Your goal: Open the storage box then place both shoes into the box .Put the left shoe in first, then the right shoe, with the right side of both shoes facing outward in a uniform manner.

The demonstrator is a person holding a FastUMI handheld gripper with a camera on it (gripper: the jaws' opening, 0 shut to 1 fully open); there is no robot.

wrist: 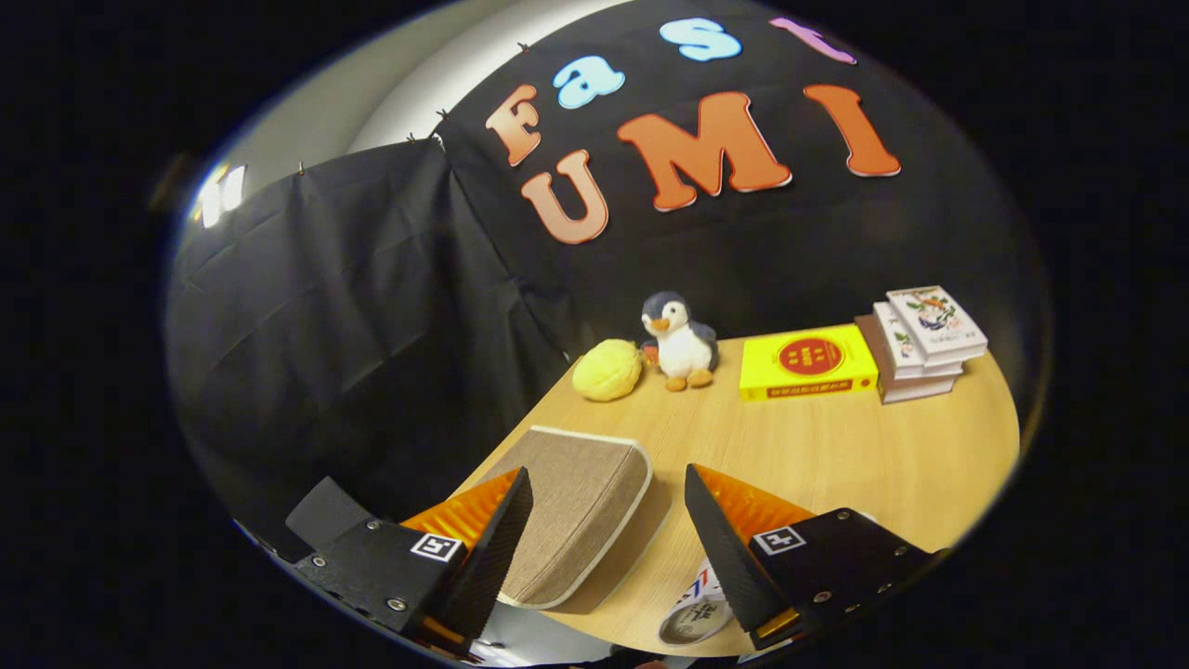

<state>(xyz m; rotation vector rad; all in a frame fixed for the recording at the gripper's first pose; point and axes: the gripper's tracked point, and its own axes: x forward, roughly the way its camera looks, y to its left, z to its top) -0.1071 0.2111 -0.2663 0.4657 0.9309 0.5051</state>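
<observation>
The storage box (571, 530) is a low box in beige-brown fabric with pale trim, its lid down. It lies at the near left corner of the wooden table (836, 465). My gripper (607, 472) hovers above it, open, with nothing between the fingers. The box lies between and just beyond the fingers, closer to the left fingertip (506, 530). A white rounded thing with red and blue marks (697, 609), possibly part of a shoe, peeks out beside the right finger at the table's near edge. Most of it is hidden.
At the back of the table stand a yellow ball-like plush (607, 370), a penguin plush (681, 341), a yellow book (806, 363) and a stack of white books (920, 342). The booth's black cloth closes the left side and the back.
</observation>
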